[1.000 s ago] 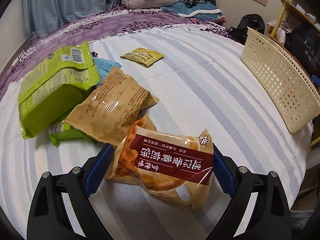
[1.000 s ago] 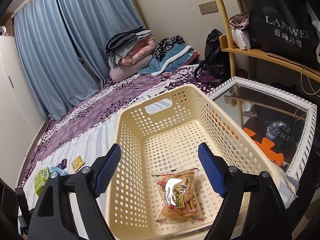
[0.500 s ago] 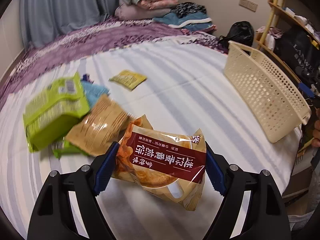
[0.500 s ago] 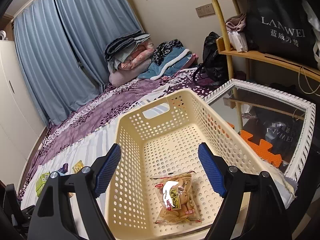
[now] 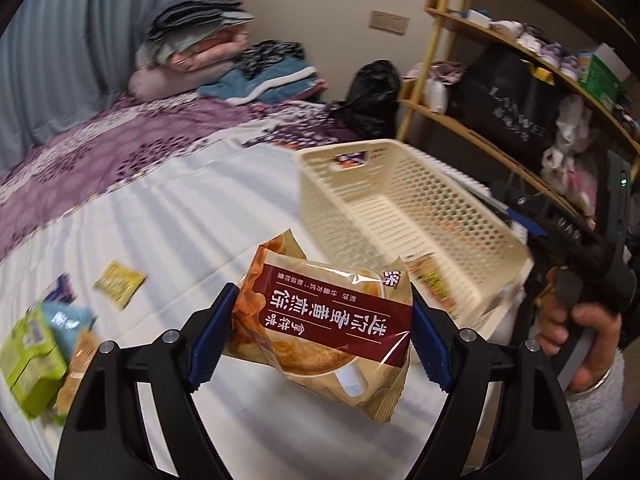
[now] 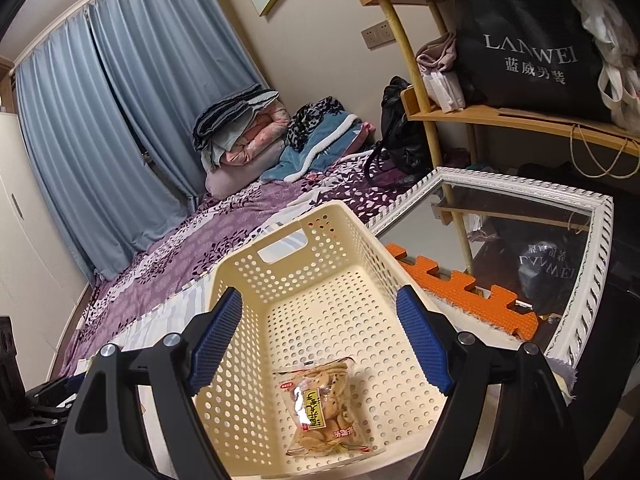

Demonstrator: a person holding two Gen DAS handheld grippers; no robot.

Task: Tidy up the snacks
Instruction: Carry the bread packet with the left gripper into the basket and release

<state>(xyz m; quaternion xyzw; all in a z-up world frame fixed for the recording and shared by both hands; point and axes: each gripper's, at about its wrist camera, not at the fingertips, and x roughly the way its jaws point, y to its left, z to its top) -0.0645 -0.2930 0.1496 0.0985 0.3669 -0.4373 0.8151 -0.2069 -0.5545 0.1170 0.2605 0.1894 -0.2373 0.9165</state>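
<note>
The striped bed [image 5: 168, 216] now sits below my left tongs [image 5: 320, 340], which have lifted the red-banded biscuit pack [image 5: 328, 320] off it, pinched between both pads, and swung it toward the cream basket [image 5: 404, 216]; one more snack is nearly sorted. Only the right view shows my right tongs [image 6: 320, 340] spread and empty over the cookie packet [image 6: 320, 408] in the basket
</note>
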